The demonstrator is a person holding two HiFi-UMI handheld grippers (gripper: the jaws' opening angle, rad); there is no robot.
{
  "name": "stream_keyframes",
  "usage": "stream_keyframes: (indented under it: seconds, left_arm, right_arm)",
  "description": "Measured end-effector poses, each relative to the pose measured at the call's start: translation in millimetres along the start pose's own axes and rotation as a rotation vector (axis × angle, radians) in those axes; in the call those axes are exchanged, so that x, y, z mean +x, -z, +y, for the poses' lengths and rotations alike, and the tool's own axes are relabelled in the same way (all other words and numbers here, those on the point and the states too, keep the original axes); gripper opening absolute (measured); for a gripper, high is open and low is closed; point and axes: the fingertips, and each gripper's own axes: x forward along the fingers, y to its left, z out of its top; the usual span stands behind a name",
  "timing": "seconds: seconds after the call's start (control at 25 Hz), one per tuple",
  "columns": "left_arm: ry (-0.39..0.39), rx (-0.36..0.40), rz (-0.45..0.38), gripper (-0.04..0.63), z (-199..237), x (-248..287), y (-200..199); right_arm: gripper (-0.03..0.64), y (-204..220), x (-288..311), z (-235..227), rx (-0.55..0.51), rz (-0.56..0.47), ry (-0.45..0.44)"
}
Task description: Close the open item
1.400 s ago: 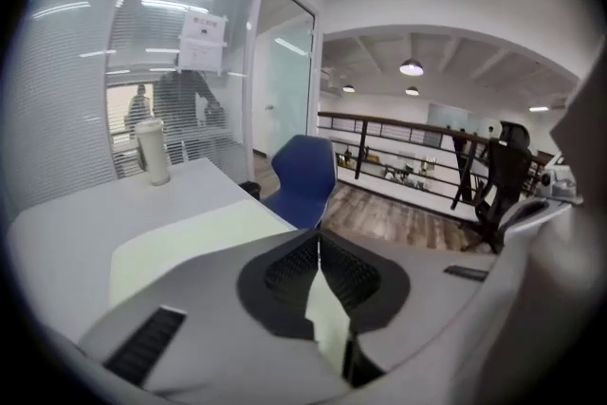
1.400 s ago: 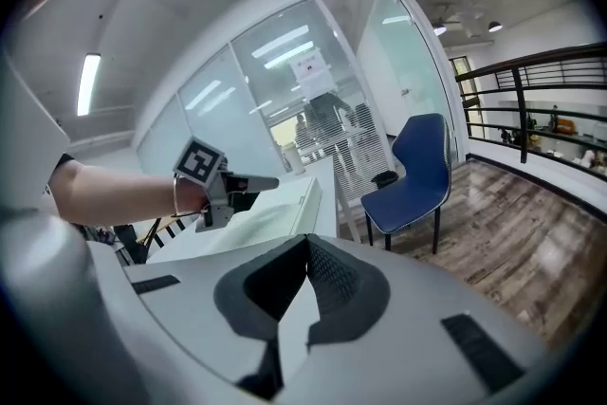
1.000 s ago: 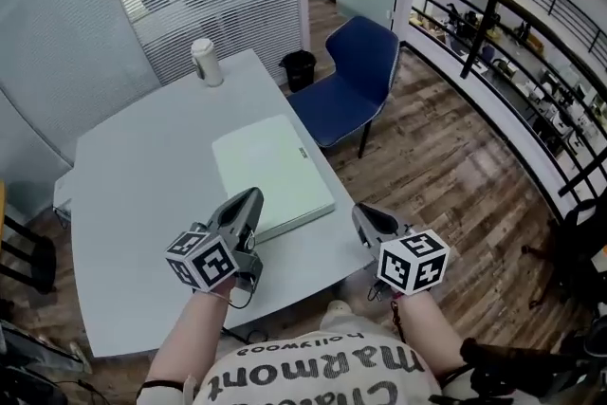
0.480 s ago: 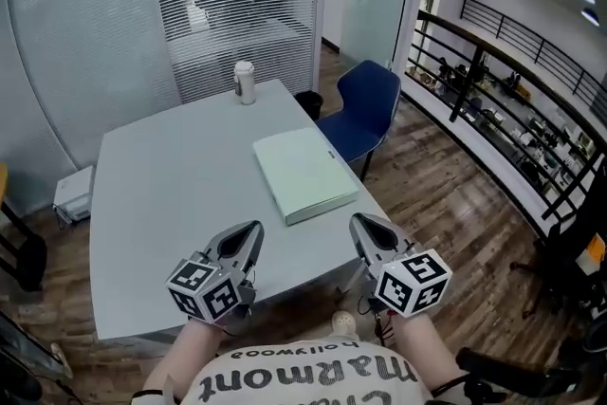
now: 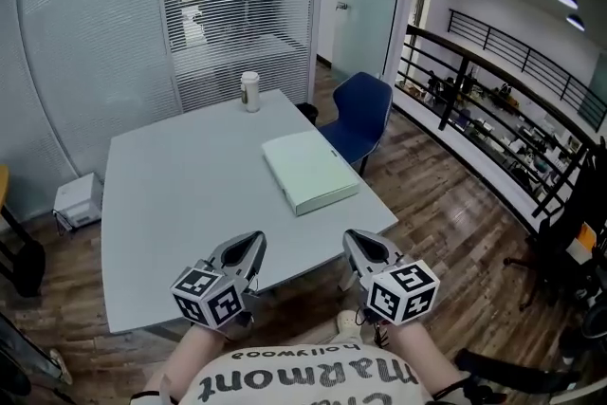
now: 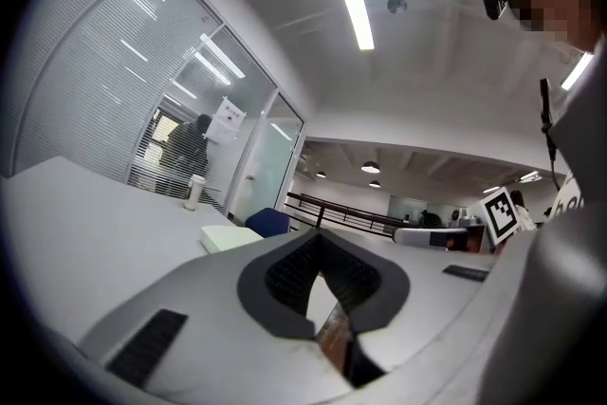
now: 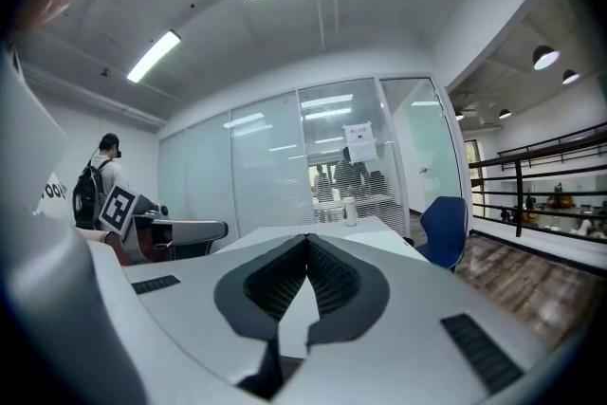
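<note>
A pale green laptop (image 5: pixel 309 171) lies closed and flat on the right part of the grey table (image 5: pixel 180 194); in the left gripper view the laptop (image 6: pixel 230 238) shows small beyond the jaws. Both grippers are held close to the person's body at the table's near edge, well short of the laptop. My left gripper (image 5: pixel 254 242) is shut with its tips together and nothing between them (image 6: pixel 318 237). My right gripper (image 5: pixel 353 237) is likewise shut and empty (image 7: pixel 306 239). The two point level across the table, side by side.
A white lidded cup (image 5: pixel 249 91) stands at the table's far edge. A blue chair (image 5: pixel 360 117) sits beyond the table's right side, on a wood floor. Glass walls with blinds are behind, and a black railing (image 5: pixel 474 71) runs along the right.
Both grippers have drawn back from the laptop toward the person's body and risen a little. The head view has lifted, so the table and laptop look farther off. The laptop has stayed closed.
</note>
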Motion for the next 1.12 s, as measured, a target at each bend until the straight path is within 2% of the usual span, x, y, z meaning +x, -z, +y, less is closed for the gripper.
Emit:
stream_keyframes:
  seconds: [0.2,0.52,1.12]
  left_arm:
    - [0.018,-0.011,-0.005,0.021,-9,-13,7]
    - [0.0,-0.028,0.008,0.021,-5,-25,18]
    - [0.009,-0.029,0.026,0.02,-16,-37,26]
  right_arm:
    - [0.002,11,-10,8,-0.015,0.024,0.018]
    - [0.002,18,-10,9,-0.019,0.046,0.026]
    - [0.002,34,-29,12,0.014,0.066,0.064]
